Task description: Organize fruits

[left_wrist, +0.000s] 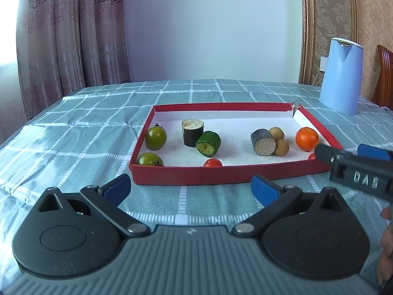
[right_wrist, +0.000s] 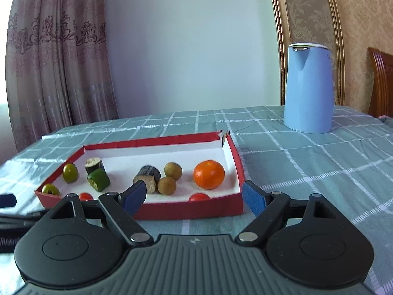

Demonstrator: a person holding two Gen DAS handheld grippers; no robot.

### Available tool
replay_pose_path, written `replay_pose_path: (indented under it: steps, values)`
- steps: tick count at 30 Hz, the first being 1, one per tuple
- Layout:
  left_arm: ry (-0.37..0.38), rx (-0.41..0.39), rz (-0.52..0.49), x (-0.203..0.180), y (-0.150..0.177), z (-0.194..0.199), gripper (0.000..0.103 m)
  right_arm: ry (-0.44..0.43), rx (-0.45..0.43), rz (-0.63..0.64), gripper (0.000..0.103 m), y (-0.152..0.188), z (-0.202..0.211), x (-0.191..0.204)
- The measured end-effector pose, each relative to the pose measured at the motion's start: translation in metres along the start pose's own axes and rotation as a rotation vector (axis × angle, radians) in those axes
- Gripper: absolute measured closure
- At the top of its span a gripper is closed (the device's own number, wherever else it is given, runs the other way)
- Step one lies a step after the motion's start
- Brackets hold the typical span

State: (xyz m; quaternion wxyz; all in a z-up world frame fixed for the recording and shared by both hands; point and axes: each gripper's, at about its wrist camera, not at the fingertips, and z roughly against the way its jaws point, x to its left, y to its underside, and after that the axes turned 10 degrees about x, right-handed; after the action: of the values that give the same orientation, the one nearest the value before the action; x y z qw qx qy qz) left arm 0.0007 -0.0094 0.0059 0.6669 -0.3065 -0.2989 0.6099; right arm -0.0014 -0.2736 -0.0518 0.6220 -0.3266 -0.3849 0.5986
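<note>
all the fruits [right_wrist: 208, 178] lie loose in the red tray [right_wrist: 191, 211] on the checked surface [right_wrist: 319, 172], a scene fitting either unsorted or gathered, as left gripper [left_wrist: 191, 188] and right gripper [right_wrist: 194, 196] hover before it, fingers wide and empty.

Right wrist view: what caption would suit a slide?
Open right gripper faces a red tray holding an orange and other produce, blue kettle behind.

Left black plastic two-finger gripper [left_wrist: 191, 188]: ribbed grey body, round black pivot discs, silver rivets, blue padded fingers [left_wrist: 264, 189]. Right black plastic two-finger gripper [right_wrist: 194, 195] identical; white "DAS" lettering on its side.
</note>
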Motion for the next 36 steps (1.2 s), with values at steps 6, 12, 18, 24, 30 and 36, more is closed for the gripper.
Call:
replay_pose_path:
  steps: [6,12,18,24,30,36]
  values:
    - [-0.002,0.004,-0.013,-0.0031,0.0011,-0.0008,0.0,0.001,0.012,0.007,0.018,0.0011,-0.001,0.0014]
    - [0.001,0.01,-0.006,-0.0014,0.0017,-0.0018,0.0,-0.003,0.019,0.008,0.018,0.0013,-0.002,0.0013]
    - [0.006,0.01,-0.009,-0.0012,0.0019,-0.0003,0.0,-0.004,0.021,0.008,0.017,0.0009,-0.0028,0.001]
    - [-0.003,-0.001,-0.023,-0.0037,0.0029,0.0015,0.0,-0.004,0.026,0.01,0.017,0.0009,-0.0033,0.0012]
    - [0.003,0.0,-0.021,-0.004,0.0032,0.0022,0.0,-0.007,0.032,0.015,0.017,0.0017,-0.0051,0.0022]
    - [-0.001,-0.004,-0.025,-0.0043,0.0037,0.0031,0.0,-0.008,0.036,0.019,0.017,0.0024,-0.0056,0.0026]
